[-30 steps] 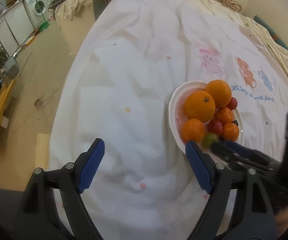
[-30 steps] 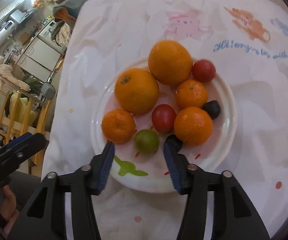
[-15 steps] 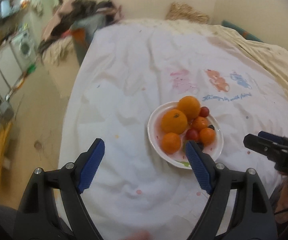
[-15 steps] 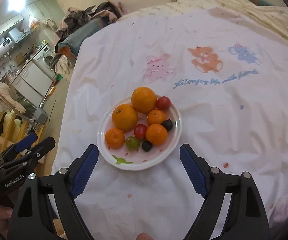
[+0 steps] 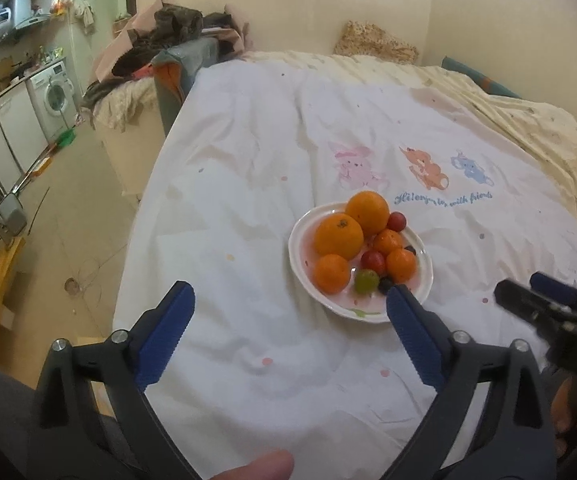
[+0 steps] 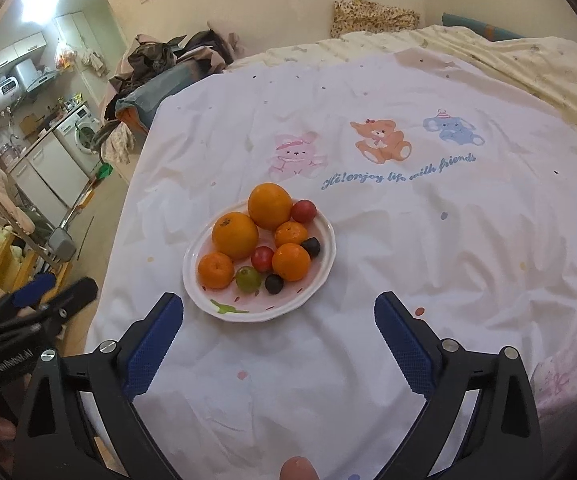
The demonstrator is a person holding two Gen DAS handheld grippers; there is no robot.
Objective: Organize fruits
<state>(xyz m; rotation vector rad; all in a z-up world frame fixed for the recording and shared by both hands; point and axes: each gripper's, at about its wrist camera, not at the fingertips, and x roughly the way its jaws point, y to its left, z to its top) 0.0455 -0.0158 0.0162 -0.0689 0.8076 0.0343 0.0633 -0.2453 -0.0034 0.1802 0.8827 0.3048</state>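
My left gripper (image 5: 288, 320) and right gripper (image 6: 278, 326) are both opening wide, nothing between their jaws. The fruits sit together on a white plate (image 6: 320, 276), on the bedsheet (image 6: 408, 260) just ahead.

My view: cream walls (image 6: 288, 8), beige floor (image 5: 72, 208). Washing machine (image 5: 54, 96) beside white cabinets (image 5: 6, 128) at left. Clothes heap (image 5: 168, 36) past bed corner. White cartoon-print sheet (image 6: 408, 240) over bed, floral pillow (image 6: 372, 18) against far wall.
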